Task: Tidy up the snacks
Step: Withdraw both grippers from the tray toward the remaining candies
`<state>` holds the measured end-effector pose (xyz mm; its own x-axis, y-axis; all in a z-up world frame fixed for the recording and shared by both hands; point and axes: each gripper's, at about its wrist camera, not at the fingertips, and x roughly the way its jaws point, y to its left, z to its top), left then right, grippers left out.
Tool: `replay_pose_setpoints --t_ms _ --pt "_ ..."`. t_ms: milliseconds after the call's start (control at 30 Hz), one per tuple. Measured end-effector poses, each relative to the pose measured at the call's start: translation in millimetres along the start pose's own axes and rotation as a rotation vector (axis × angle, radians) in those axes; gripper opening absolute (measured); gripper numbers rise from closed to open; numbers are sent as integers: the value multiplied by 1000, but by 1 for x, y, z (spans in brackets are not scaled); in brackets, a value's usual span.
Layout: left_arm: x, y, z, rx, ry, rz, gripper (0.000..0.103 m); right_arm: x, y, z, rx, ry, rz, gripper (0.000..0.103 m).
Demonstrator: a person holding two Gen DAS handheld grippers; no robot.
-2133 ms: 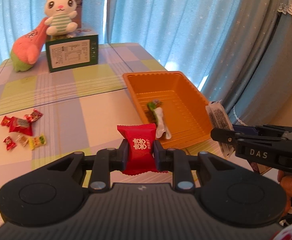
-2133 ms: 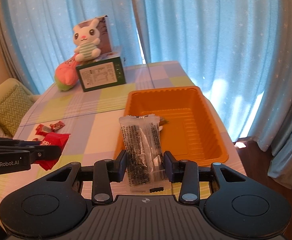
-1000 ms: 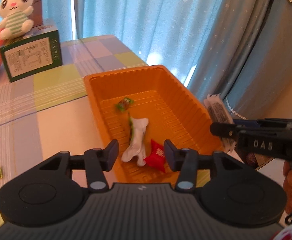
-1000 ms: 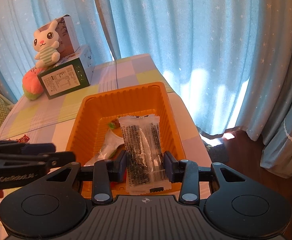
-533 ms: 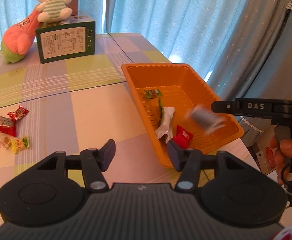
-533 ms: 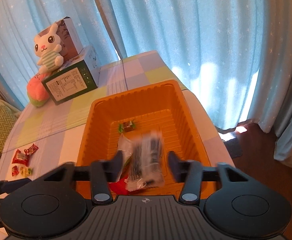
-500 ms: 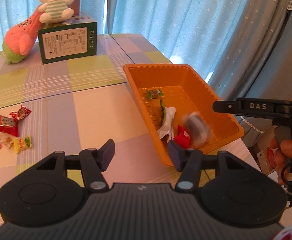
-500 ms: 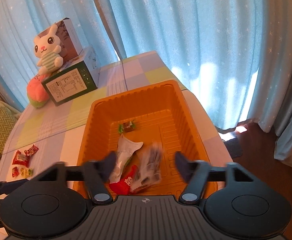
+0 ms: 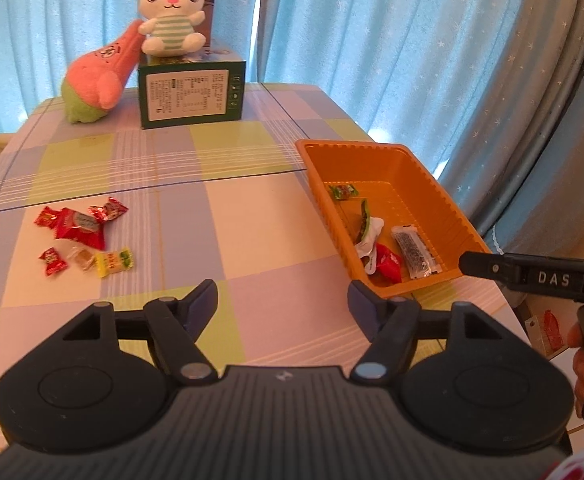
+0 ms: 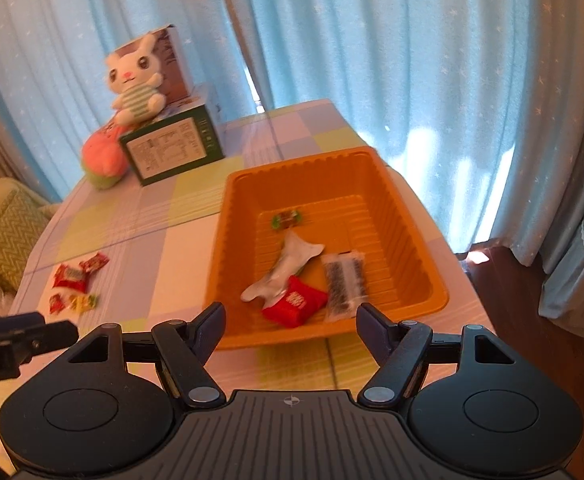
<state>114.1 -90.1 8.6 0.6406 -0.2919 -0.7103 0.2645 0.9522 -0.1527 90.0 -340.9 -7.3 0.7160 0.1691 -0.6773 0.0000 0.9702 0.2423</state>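
Note:
An orange tray (image 9: 443, 196) (image 10: 411, 208) sits at the table's right edge. In it lie a red candy (image 9: 387, 266) (image 10: 295, 302), a clear packet with black print (image 9: 413, 250) (image 10: 345, 276), a white wrapper (image 10: 288, 264) and a small green candy (image 9: 343, 191) (image 10: 287, 218). Several loose candies (image 9: 82, 236) (image 10: 74, 284) lie on the table's left. My left gripper (image 9: 284, 300) is open and empty above the table's near part. My right gripper (image 10: 290, 326) is open and empty at the tray's near rim.
A green box (image 9: 192, 94) with a plush rabbit (image 9: 172, 12) on it and a pink plush (image 9: 98, 76) stand at the table's far end. Blue curtains hang behind and to the right. The table's right edge runs just past the tray.
My left gripper dropped the red candy into the tray, then pulled back left. My right gripper opened and dropped the clear packet into the tray, then drew back.

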Motion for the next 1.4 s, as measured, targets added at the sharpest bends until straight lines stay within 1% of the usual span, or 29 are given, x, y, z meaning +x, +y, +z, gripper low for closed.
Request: replay_pose_setpoints --t_ms 167,367,667,900,1167,1400 --pt "-27 19 -12 -31 -7 35 71 -10 42 -15 -70 4 48 72" --pt "-58 48 -25 -71 -32 93 74 -11 87 -25 -140 11 105 72" --pt "-90 89 -39 -126 -63 171 76 -7 134 -34 -216 20 158 72" --pt "-100 110 -46 -161 -73 207 77 -1 157 -39 -254 25 183 72" --pt "-100 121 -50 -175 -77 217 77 6 164 -40 -255 27 189 72" --pt "-93 133 -50 -179 -71 225 77 18 171 -39 -265 34 197 72"
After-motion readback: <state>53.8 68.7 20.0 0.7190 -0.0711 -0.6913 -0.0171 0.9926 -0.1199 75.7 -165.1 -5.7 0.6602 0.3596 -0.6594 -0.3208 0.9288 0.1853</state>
